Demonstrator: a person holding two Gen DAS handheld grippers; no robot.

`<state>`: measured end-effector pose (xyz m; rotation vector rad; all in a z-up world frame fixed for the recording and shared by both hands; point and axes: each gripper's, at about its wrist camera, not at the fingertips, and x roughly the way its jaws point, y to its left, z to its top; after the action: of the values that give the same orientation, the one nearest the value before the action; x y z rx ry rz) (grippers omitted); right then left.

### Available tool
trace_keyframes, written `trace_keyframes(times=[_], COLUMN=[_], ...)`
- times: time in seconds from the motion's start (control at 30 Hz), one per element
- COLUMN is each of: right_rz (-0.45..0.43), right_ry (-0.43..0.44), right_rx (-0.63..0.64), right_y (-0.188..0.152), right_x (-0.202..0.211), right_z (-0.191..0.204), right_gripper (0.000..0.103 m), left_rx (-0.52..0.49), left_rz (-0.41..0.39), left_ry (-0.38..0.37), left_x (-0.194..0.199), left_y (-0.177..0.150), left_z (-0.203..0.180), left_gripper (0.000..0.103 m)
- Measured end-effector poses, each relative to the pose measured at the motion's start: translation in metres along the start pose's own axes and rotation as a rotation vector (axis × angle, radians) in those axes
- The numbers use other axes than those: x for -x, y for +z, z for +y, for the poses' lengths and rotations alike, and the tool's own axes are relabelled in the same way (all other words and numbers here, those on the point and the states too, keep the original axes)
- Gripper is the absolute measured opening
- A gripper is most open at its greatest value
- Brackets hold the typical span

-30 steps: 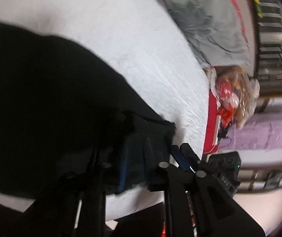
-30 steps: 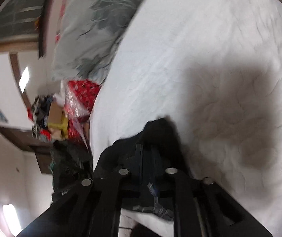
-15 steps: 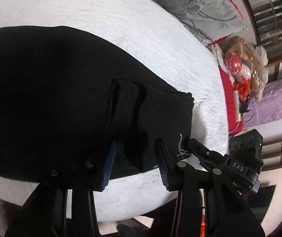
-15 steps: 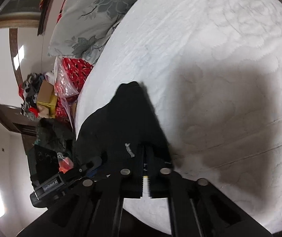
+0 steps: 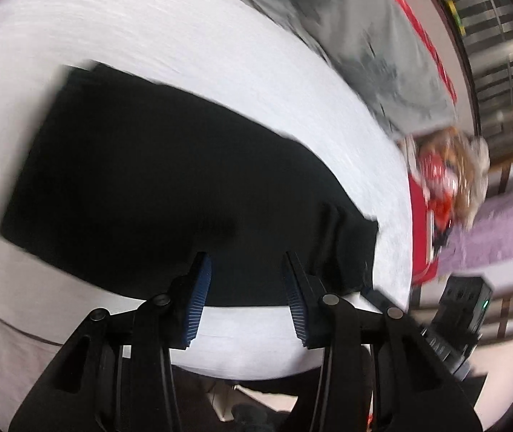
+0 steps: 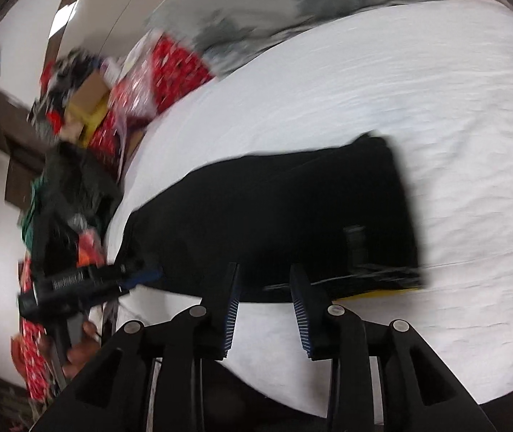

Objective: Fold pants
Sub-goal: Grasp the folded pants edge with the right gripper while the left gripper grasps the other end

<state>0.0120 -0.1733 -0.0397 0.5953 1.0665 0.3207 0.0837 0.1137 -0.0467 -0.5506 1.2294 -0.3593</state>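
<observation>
Grippers hover low over the near edge of the bed (image 5: 191, 54), each camera looking forward across the white cover. Left gripper (image 5: 245, 262) points at the near hem of the pants (image 5: 155, 180), its jaws spread wide with nothing between them; the blue-ribbed fingers (image 5: 197, 302) sit over the black cloth's edge, and blur makes it unclear whether they touch it. Right gripper (image 6: 263, 273) is likewise spread apart and empty, its tips at the near edge of the pants (image 6: 274, 216). Pants lie flat on the cover as a dark folded slab, one end bunched into folds near the bed's side in the left view. A grey pillow (image 6: 274, 10) lies at the bed's far end. Beyond the bedside stands a blurred pile of red bags (image 6: 170, 68).
</observation>
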Motion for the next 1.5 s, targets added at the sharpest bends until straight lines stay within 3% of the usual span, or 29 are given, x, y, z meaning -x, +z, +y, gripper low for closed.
trace_keyframes(times=[0.13,0.27,0.33,0.47,0.53,0.67,0.8,0.9,0.97,1.07,1.13,1.3,1.37,1.5], right_rz=[0.05,0.088,0.099,0.125,0.141,0.221,0.285,0.272,0.241,0.171,0.112,-0.017,-0.03,-0.047], right_ry=[0.015,0.038,0.048,0.086,0.096,0.151,0.103,0.052,0.058,0.005,-0.051,-0.197,-0.233,-0.296], right_rx=[0.039,0.08,0.097,0.142,0.168,0.185,0.179,0.173,0.194,0.339,0.431,0.638,0.675,0.756], right_y=[-0.005,-0.002,0.005,0.025,0.037,0.047,0.044,0.043,0.041,0.028,0.008,-0.048,-0.059,-0.076], right_x=[-0.025,-0.046,-0.056,-0.08,-0.095,-0.139,-0.182,-0.192,-0.179,-0.147,-0.132,-0.13,-0.139,-0.159], right_z=[0.029,0.061,0.075,0.115,0.136,0.172,0.184,0.181,0.182,0.193,0.202,0.223,0.229,0.241], right_gripper=[0.032,0.032,0.032,0.032,0.035,0.037,0.037,0.035,0.036,0.045,0.07,0.07,0.07,0.069], left_rx=[0.089,0.149,0.178,0.2,0.214,0.265,0.341,0.396,0.373,0.322,0.26,0.094,0.023,-0.078], left_rz=[-0.056,-0.054,-0.043,-0.099,-0.119,-0.122,-0.075,-0.051,-0.056,-0.061,-0.025,0.126,0.23,0.324], left_ry=[0.0,-0.012,-0.049,-0.132,-0.131,-0.094,-0.039,-0.14,-0.206,-0.234,-0.211,-0.133,-0.08,0.023], left_x=[0.022,0.024,0.025,0.046,0.051,0.037,0.012,0.012,0.025,0.043,0.045,0.025,0.012,0.001], left_y=[0.01,0.012,0.009,-0.009,-0.017,-0.01,0.007,0.008,0.009,0.026,0.047,0.095,0.107,0.118], left_z=[0.047,0.079,0.085,0.086,0.089,0.102,0.12,0.134,0.137,0.136,0.125,0.099,0.092,0.085], left_gripper=[0.039,0.039,0.039,0.041,0.047,0.048,0.048,0.048,0.048,0.049,0.05,0.05,0.05,0.05])
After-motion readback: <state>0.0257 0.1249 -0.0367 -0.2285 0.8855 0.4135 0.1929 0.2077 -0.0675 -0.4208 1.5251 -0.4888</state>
